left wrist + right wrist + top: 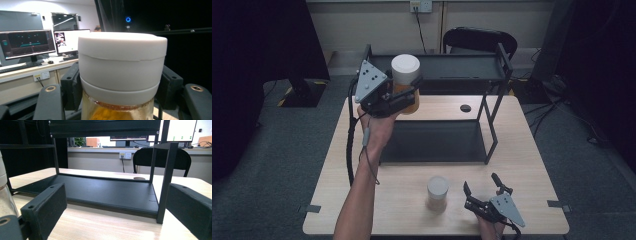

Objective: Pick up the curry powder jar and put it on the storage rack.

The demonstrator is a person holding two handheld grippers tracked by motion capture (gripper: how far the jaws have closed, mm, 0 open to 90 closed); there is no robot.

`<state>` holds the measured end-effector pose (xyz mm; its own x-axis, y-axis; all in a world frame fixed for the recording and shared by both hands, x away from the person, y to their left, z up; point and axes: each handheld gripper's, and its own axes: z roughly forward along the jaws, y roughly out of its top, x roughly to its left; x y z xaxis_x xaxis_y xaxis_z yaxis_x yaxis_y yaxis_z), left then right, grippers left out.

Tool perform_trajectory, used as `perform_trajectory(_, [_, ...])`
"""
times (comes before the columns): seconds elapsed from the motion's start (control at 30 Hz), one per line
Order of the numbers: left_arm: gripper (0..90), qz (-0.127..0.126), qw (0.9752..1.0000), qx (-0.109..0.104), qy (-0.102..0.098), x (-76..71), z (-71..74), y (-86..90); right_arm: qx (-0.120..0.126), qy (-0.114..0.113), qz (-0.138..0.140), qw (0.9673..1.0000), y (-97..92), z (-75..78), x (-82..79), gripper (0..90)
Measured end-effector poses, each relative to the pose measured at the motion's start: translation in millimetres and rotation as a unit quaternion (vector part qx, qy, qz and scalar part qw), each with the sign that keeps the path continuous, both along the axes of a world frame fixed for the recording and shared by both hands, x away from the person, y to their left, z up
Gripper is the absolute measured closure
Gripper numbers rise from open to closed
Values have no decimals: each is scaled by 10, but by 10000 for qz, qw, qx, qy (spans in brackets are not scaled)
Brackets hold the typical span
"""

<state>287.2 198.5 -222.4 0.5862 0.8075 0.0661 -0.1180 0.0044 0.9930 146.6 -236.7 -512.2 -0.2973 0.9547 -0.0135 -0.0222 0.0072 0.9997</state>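
An amber-filled jar (406, 82) with a white lid is held upright, clamped in the left gripper (399, 97), at the near left edge of the black rack's top shelf (462, 67), which lies just beyond and to its right.

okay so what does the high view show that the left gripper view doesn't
High view alone: the second jar standing on the table, the open right gripper beside it, and the rack's lower shelf.
Left gripper view alone: monitors on a desk behind, and how the pads press just under the lid.
Both: the left gripper shut on the amber jar, held up by the rack's top shelf.
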Motion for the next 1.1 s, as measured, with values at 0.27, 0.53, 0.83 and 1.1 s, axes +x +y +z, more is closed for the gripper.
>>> perform_trajectory(0.27, [346,208,9998,4,5,147,135,-131,-2,0,10,10000,-4,0,1,26])
perform_trajectory(0.53, [346,419,9989,-232,-5,318,250,-205,-1,0,13,10000,-5,0,1,26])
perform_trajectory(0.83, [347,618,9979,-195,49,534,358,-316,-3,0,18,10000,-6,0,2,28])
perform_trajectory(1.1, [347,810,9964,-163,178,725,399,-391,1,0,11,10000,-3,0,1,28])
